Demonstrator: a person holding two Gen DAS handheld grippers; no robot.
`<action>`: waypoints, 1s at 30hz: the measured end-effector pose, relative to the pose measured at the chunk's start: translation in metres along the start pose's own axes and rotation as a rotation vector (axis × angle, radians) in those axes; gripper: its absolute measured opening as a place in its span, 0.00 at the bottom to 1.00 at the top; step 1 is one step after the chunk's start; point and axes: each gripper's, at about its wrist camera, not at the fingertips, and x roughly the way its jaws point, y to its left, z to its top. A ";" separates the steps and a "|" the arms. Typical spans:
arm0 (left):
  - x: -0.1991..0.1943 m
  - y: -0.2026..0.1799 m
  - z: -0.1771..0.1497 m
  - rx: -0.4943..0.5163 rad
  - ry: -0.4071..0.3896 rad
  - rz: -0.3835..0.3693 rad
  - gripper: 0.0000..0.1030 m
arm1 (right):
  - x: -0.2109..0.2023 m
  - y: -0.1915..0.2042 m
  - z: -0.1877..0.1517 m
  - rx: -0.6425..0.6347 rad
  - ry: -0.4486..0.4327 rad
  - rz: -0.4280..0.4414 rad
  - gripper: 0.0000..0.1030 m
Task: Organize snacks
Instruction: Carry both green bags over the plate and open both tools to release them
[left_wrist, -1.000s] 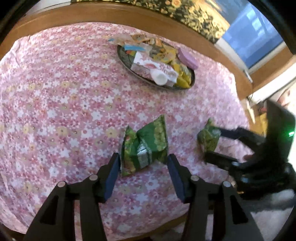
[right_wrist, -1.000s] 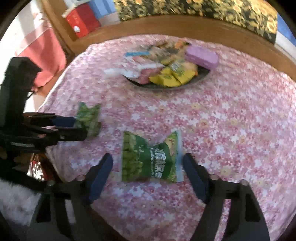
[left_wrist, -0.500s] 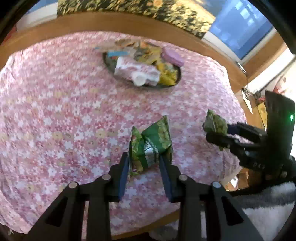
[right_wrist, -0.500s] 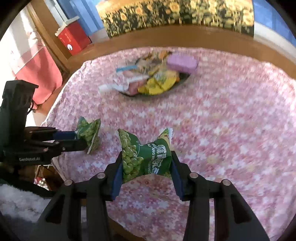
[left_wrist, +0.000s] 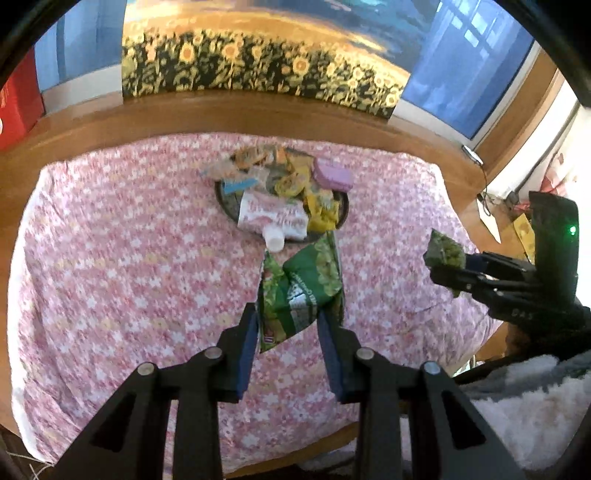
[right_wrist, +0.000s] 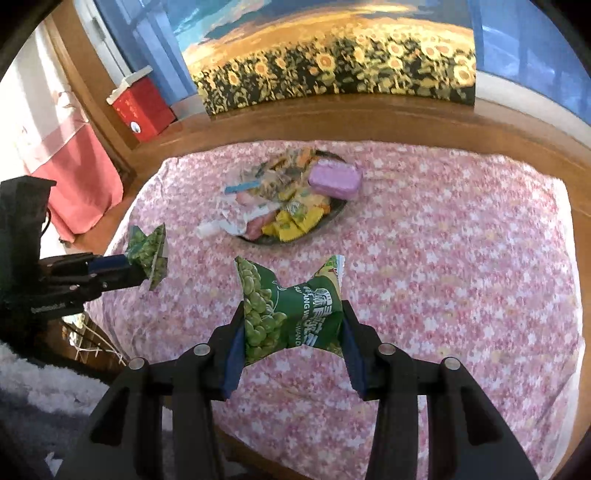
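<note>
My left gripper (left_wrist: 288, 325) is shut on a green pea snack bag (left_wrist: 299, 291) and holds it above the pink floral tablecloth. My right gripper (right_wrist: 293, 325) is shut on a second green pea bag (right_wrist: 288, 310), also lifted. Each gripper shows in the other's view: the right one with its bag (left_wrist: 445, 254) at the right, the left one with its bag (right_wrist: 147, 251) at the left. A dark oval tray (left_wrist: 225, 201) heaped with snack packets sits mid-table beyond both bags; it also shows in the right wrist view (right_wrist: 332, 216).
On the tray lie a purple box (left_wrist: 332, 176), yellow packets (left_wrist: 323, 210) and a white pouch (left_wrist: 271, 218) with a cap. The wooden table rim (left_wrist: 258, 114) rings the cloth. A red box (right_wrist: 142, 109) stands at the back left.
Both grippers closed on their green bags, which lay on the cloth a second ago, and lifted them. The views rose and tilted up toward the tray.
</note>
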 end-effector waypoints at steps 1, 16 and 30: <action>-0.003 0.001 0.004 0.002 -0.003 0.004 0.32 | -0.001 0.000 0.002 -0.007 -0.007 0.000 0.45; -0.012 0.017 0.041 0.005 -0.106 0.025 0.33 | -0.005 0.009 0.048 -0.101 -0.146 -0.021 0.45; 0.015 0.012 0.055 0.056 -0.057 -0.013 0.33 | 0.008 0.010 0.060 -0.116 -0.118 0.005 0.45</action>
